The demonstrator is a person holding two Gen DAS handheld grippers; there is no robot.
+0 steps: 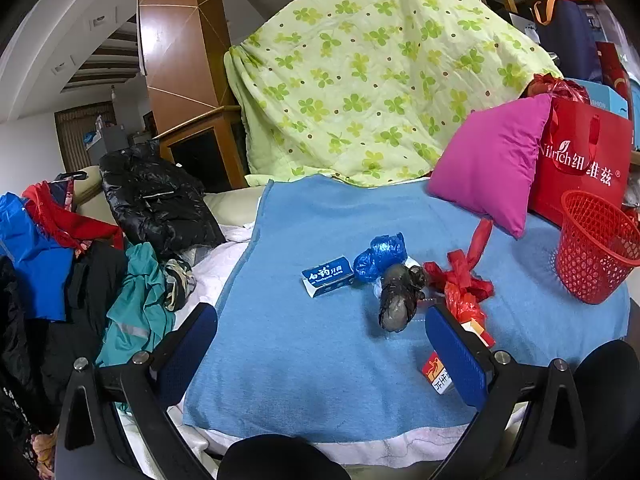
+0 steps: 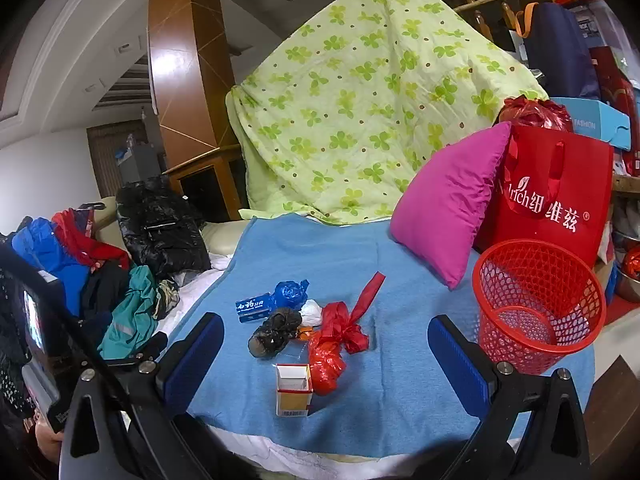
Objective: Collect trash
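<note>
Both hand-held grippers, left (image 1: 320,354) and right (image 2: 326,364), gape empty (nothing gripped): pinch the open carton (image 2: 294,390) near the blanket's (image 2: 400,408) front edge, then carry it to the red basket (image 2: 538,306).

Left hand-held gripper (image 1: 320,344): I see it spread wide, nothing between its fingers.
Left fingers: blue pads (image 1: 188,344) face each other across a broad gap; both black arms angle outward from the base.
Right hand-held gripper (image 2: 326,354): mine here is spread wide as well, gripping nothing.
Right fingers: blue pads (image 2: 460,360) stand well apart, level with one another.
Pose: I hold both pointing forward and tilted slightly down.
Left gripper body: I catch part of it at the left edge of the right wrist view.
</note>
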